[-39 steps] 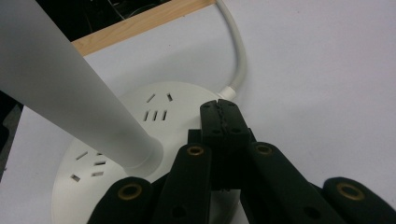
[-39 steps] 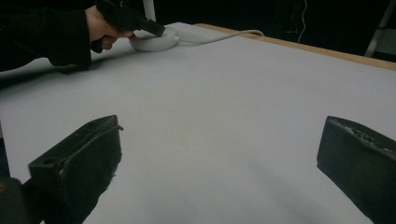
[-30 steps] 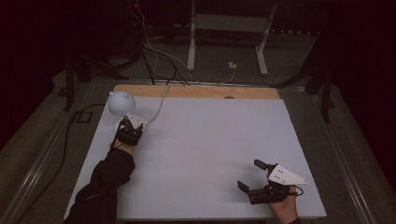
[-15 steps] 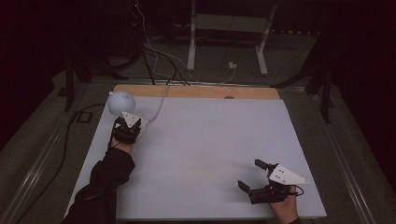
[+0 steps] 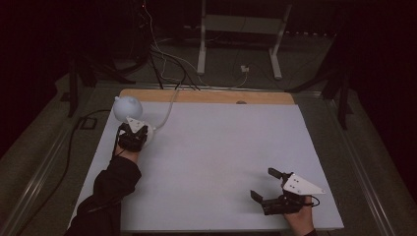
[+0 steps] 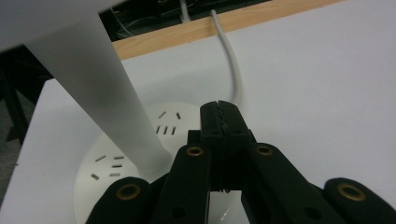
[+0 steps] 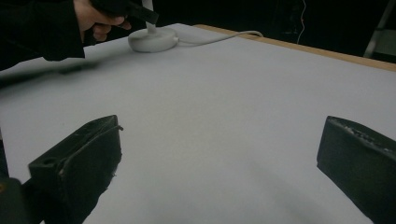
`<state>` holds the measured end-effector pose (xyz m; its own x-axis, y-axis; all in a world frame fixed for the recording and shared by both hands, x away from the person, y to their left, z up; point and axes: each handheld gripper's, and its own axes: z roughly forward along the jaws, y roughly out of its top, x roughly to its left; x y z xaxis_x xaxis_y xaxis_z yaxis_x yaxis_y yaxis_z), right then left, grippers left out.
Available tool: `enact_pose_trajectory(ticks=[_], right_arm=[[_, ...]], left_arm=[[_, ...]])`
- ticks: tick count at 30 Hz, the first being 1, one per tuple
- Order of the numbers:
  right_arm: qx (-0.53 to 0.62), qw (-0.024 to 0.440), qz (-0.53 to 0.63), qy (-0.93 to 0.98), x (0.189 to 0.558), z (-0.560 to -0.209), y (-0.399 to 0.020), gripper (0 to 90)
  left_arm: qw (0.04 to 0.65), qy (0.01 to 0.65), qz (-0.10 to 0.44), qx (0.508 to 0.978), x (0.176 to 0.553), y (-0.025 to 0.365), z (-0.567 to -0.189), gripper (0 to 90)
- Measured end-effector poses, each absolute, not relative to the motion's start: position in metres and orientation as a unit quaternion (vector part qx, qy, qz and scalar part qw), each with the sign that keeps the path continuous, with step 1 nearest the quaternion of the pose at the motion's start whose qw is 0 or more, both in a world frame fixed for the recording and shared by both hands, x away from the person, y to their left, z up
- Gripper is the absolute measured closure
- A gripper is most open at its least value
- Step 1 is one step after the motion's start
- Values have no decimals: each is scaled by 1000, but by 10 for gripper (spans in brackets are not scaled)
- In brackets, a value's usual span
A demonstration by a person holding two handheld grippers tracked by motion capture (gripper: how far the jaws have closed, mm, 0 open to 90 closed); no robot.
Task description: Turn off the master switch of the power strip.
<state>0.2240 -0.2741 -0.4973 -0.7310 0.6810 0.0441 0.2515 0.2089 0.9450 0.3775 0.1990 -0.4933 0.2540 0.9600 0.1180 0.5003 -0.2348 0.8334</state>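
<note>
Barely anything has shifted: left gripper [image 5: 133,136], jaws together, still hovers over the lamp's round base [image 6: 116,158] near the tabletop's far left corner (perhaps pressing); right gripper [image 5: 273,190] waits, jaws apart.

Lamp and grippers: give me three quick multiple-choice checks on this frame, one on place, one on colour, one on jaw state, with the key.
1. Where on the table does the lamp stand?
A. far left corner
B. near right corner
C. centre

2. What colour is the lamp's round base?
A. black
B. white
C. red

3. How do the jaws of the two grippers stand?
A. both shut
B. left open, right shut
C. left shut, right open

Key: 1 A, the high view puts the lamp by the wooden strip at the far left. 2 B, the left gripper view shows a white slotted disc under a white stem. 3 C, the left gripper has its jaws pressed together with nothing between them, over the base, and the right gripper has its jaws wide apart over bare table.
</note>
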Motion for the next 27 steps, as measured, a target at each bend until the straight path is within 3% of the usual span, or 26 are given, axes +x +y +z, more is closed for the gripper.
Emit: enact_pose_trajectory(ticks=[8,13,18,21,23,27], right_arm=[[310,196,547,753,224,-497,-274,0],[310,196,547,752,224,-497,-274,0],[309,196,547,753,224,-497,-274,0],[310,196,547,753,224,-497,-274,0],[310,196,547,753,224,-497,-274,0],[310,195,547,753,224,-497,-274,0]], left_arm=[[358,521,322,704,375,199,-490,608],[357,523,307,710,375,198,-489,506],[360,518,271,727,377,196,-491,231],[361,502,272,737,375,193,-490,153],[361,487,263,750,375,191,-489,37],[366,466,240,769,372,186,-488,3]])
